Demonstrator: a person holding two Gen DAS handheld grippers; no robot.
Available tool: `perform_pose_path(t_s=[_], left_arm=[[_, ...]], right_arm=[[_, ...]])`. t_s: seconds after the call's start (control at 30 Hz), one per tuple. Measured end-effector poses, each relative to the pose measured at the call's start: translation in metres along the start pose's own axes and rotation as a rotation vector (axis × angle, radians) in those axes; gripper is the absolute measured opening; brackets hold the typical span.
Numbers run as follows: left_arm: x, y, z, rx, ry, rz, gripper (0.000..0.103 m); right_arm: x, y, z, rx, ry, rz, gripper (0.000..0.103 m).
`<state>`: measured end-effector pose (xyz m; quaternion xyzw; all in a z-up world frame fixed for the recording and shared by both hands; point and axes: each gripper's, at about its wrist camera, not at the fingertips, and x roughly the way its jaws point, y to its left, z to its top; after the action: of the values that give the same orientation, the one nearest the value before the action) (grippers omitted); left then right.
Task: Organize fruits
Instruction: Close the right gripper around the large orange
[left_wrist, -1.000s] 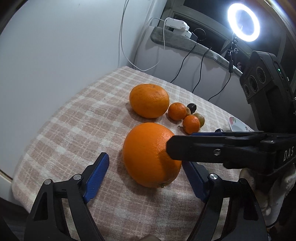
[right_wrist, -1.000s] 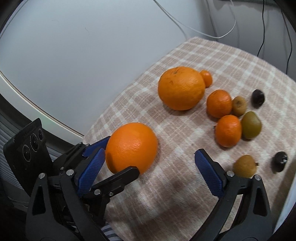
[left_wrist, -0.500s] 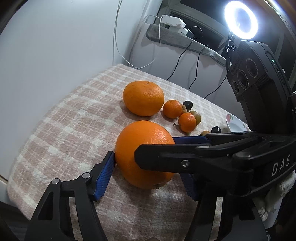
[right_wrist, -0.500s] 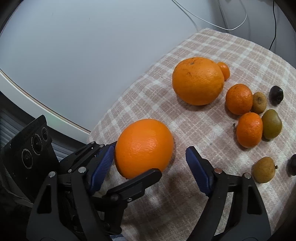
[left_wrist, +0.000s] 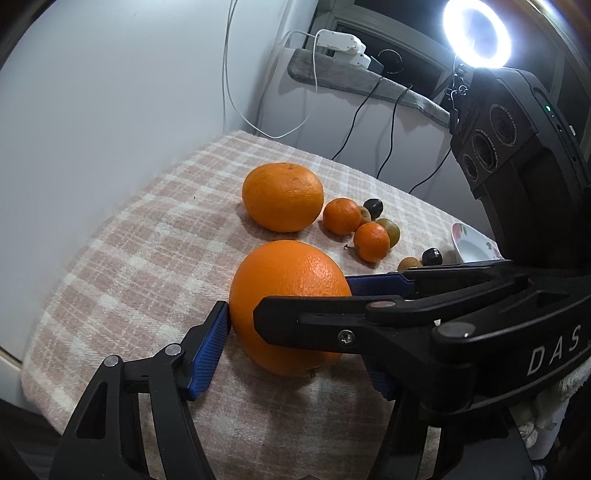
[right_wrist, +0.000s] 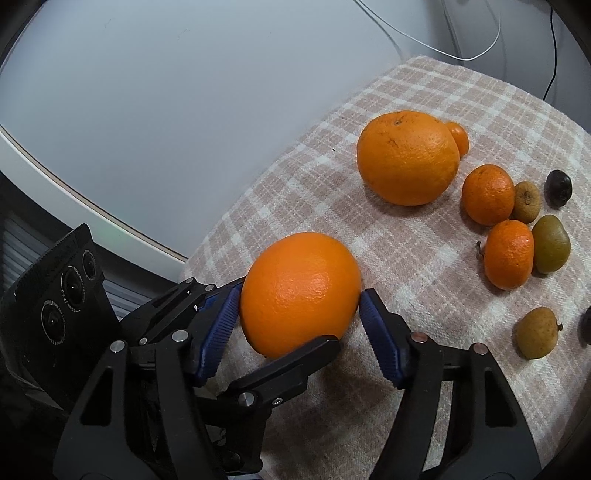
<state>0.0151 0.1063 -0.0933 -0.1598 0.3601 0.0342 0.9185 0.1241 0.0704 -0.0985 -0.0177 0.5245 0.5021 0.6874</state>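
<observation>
A large orange (left_wrist: 284, 291) (right_wrist: 299, 291) lies near the front edge of the checked cloth (left_wrist: 129, 258). My left gripper (left_wrist: 291, 343) and my right gripper (right_wrist: 299, 325) both have their blue pads against its sides and are shut on it, crossing each other. The right gripper's finger lies across the orange in the left wrist view. A second large orange (left_wrist: 282, 197) (right_wrist: 408, 158) sits farther back. Small mandarins (left_wrist: 371, 242) (right_wrist: 509, 254), green-brown fruits (right_wrist: 550, 243) and dark fruits (right_wrist: 558, 182) lie to its right.
A white flowered bowl (left_wrist: 471, 245) stands at the right behind the right gripper. A white wall runs along the left of the cloth. Cables, a power strip (left_wrist: 340, 42) on a ledge and a ring light (left_wrist: 476, 31) are at the back.
Both grippers have closed in from open onto the near large orange; the right gripper has also moved forward around it. The other fruits have not moved.
</observation>
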Motion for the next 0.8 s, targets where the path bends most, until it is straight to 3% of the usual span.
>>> perform_pose_path(t_s=[0.37, 0.8], left_arm=[[-0.005, -0.027, 0.006, 0.056, -0.025, -0.023, 0.066], [0.002, -0.094, 0.016, 0.162, -0.037, -0.106, 0.066]], right_arm=[[-0.031, -0.006, -0.012, 0.017, -0.063, -0.013, 0.070], [-0.103, -0.029, -0.036, 0.065, -0.185, -0.071, 0.069]])
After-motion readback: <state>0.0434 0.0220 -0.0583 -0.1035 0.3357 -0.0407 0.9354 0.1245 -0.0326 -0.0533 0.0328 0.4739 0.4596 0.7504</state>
